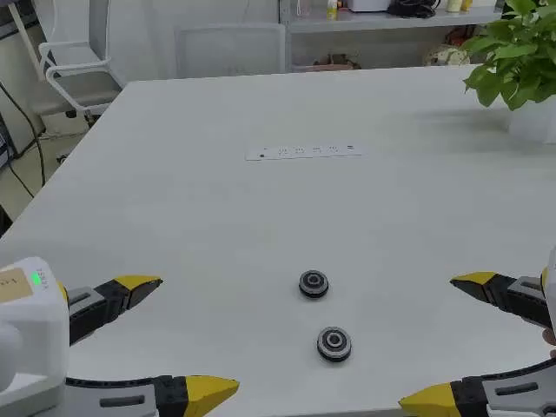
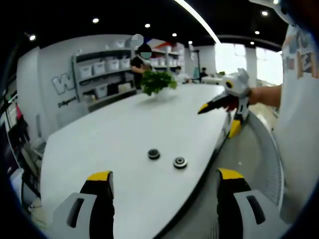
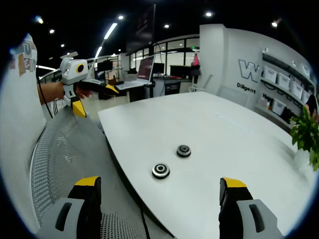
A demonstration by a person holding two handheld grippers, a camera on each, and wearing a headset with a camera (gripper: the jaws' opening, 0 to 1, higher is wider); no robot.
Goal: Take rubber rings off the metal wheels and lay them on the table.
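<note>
Left tongs [image 1: 200, 331] and right tongs [image 1: 426, 340], both apart, flank the far wheel [image 1: 314, 283] on the worktop [image 1: 217, 217], near wheel [image 1: 334, 343] just beside it.

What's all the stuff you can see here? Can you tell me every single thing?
Table: one, white, under everything.
Metal wheels: two, silvery with dark rings, on the table near its front edge, the far wheel and the near wheel, apart.
Power strip: one, white, lying mid-table.
Plant: one, green, at the table's right side.
Chair: one, white, beyond the table's far left corner.
Shelf: one, grey, behind the table.
Left gripper: one, black with yellow tips, open, low left.
Right gripper: one, same colours, open, low right.
</note>
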